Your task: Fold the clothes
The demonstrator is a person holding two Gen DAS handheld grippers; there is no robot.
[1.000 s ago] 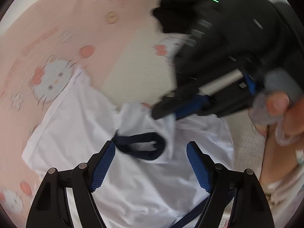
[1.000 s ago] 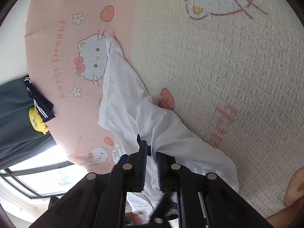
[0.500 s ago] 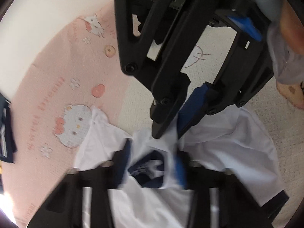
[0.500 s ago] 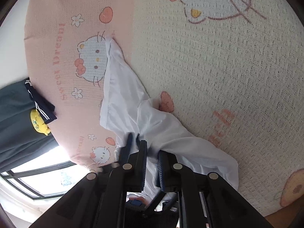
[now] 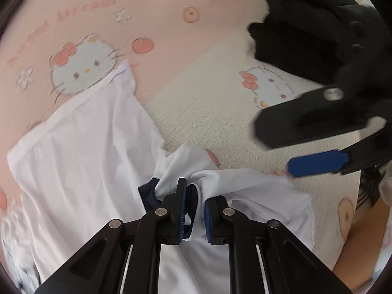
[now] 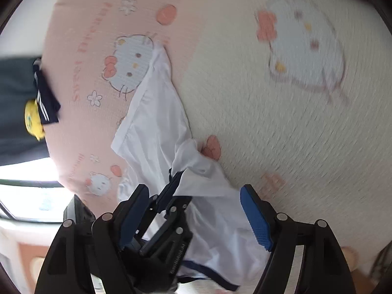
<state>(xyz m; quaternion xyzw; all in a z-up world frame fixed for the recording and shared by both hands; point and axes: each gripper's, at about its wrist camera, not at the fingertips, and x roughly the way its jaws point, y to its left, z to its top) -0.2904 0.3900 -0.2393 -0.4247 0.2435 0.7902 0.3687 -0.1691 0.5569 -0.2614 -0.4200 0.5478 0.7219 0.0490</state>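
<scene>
- Shirt (image 5: 80,161), white with navy trim, lay crumpled on a pink and cream cartoon-cat bedsheet (image 5: 208,112), not yet flat or squared into a fold.
- Left gripper (image 5: 193,210) was pinched narrow on a bunched part of the shirt at its navy collar (image 5: 147,193). Judging by the puckered cloth, the pinch served to anchor or lift that spot.
- Right gripper (image 6: 196,210) stood wide apart with nothing between its blue pads (image 6: 257,220). It hovered just above the shirt, close beside the left gripper, which appeared between its fingers in the right wrist view.
- One side of the shirt stretched away from the grippers toward a printed cat face, its far corner lying on the pink part of the sheet.
- A second part lay nearer the person, with a navy-edged hem (image 6: 208,273) showing at the bottom of the right wrist view.
- Dark clothes (image 5: 289,31) sat in a pile on the sheet, well apart from the shirt, possibly set aside.
- A dark garment with a yellow patch (image 6: 34,120) sat beyond the bed edge, by a bright window.
- Both views were motion-blurred, so fine creases could not be told.
</scene>
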